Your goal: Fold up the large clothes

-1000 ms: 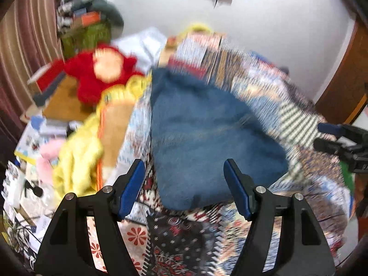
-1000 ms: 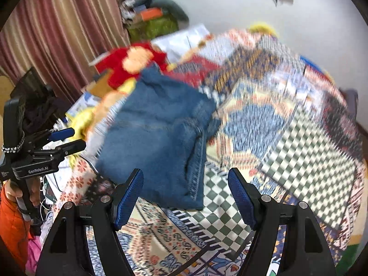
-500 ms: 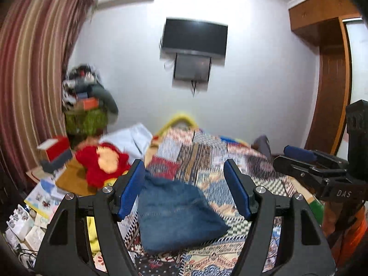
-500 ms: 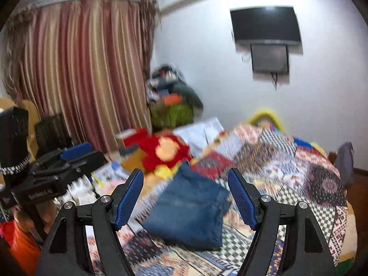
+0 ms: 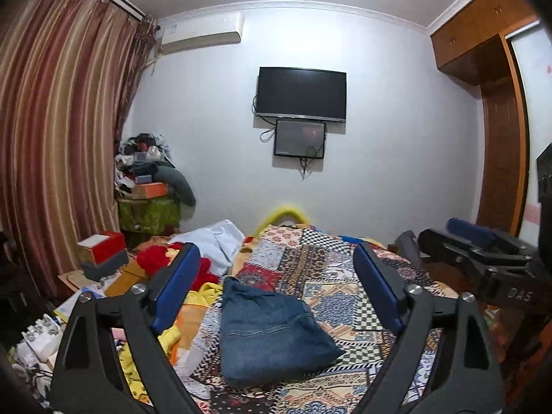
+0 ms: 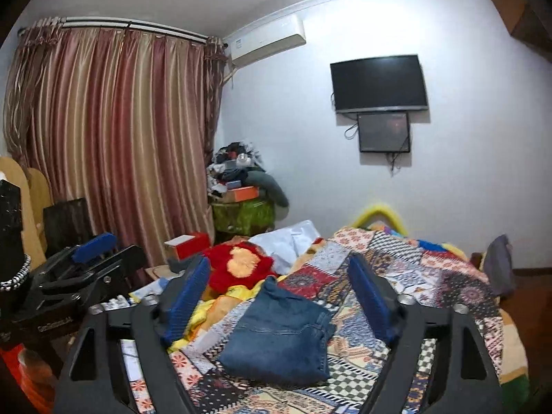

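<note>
The folded blue denim jeans [image 5: 272,331] are laid flat on the patchwork-quilted bed [image 5: 345,269]. Both the left hand-held gripper [image 5: 276,296] and right hand-held gripper [image 6: 276,296] have just been opened wide, and nothing is held. The folding looks finished; another big garment may be needed next.

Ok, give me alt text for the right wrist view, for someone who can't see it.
Folded blue jeans lie on a patchwork bedspread, framed by the open, empty right gripper. The left gripper shows at the left edge; a dark TV hangs on the white wall.
</note>
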The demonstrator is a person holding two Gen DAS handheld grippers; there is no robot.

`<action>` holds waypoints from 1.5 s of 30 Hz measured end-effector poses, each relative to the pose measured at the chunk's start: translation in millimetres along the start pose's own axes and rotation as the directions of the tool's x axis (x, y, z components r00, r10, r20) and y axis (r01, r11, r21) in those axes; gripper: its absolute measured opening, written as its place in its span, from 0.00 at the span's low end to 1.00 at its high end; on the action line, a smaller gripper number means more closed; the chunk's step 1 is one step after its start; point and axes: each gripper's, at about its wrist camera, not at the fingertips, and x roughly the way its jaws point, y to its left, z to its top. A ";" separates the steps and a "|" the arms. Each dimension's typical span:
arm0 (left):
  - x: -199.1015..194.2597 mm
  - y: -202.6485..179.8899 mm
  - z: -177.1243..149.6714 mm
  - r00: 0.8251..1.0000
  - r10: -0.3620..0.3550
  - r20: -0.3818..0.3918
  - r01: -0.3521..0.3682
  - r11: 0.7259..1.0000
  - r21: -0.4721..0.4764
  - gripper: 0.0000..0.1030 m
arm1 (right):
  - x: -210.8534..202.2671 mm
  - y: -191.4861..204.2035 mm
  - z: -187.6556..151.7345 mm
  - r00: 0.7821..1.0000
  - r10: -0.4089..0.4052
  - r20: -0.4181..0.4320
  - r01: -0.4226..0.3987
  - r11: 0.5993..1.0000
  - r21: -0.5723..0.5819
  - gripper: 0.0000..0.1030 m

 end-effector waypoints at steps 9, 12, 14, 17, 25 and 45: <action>-3.5 -4.8 -6.2 1.000 0.009 -0.010 -0.009 1.000 0.004 0.99 | -11.1 3.0 -4.3 0.997 -0.072 0.014 0.072 0.997 -0.004 1.00; -3.7 -5.3 -7.7 1.000 0.012 -0.013 -0.012 1.000 0.000 0.99 | -8.8 -1.4 -5.6 0.997 -0.081 0.002 0.081 0.997 0.006 1.00; -3.3 -6.0 -8.3 1.000 0.013 -0.018 -0.013 1.000 -0.002 1.00 | -8.3 -3.0 -6.6 0.997 -0.082 -0.004 0.082 0.997 0.011 1.00; -0.9 -6.1 -9.5 1.000 0.015 -0.026 -0.016 1.000 -0.001 1.00 | -7.9 -2.8 -7.6 0.996 -0.085 -0.009 0.085 0.996 0.014 1.00; 7.8 -7.4 -14.5 0.998 0.018 -0.055 -0.019 1.000 -0.007 1.00 | -4.0 -3.2 -7.9 0.996 -0.089 -0.024 0.089 0.996 0.015 1.00; 14.0 -5.1 -19.7 0.997 0.011 -0.078 -0.013 1.000 -0.022 1.00 | 1.1 -0.9 -10.5 0.994 -0.097 -0.049 0.097 0.995 0.004 1.00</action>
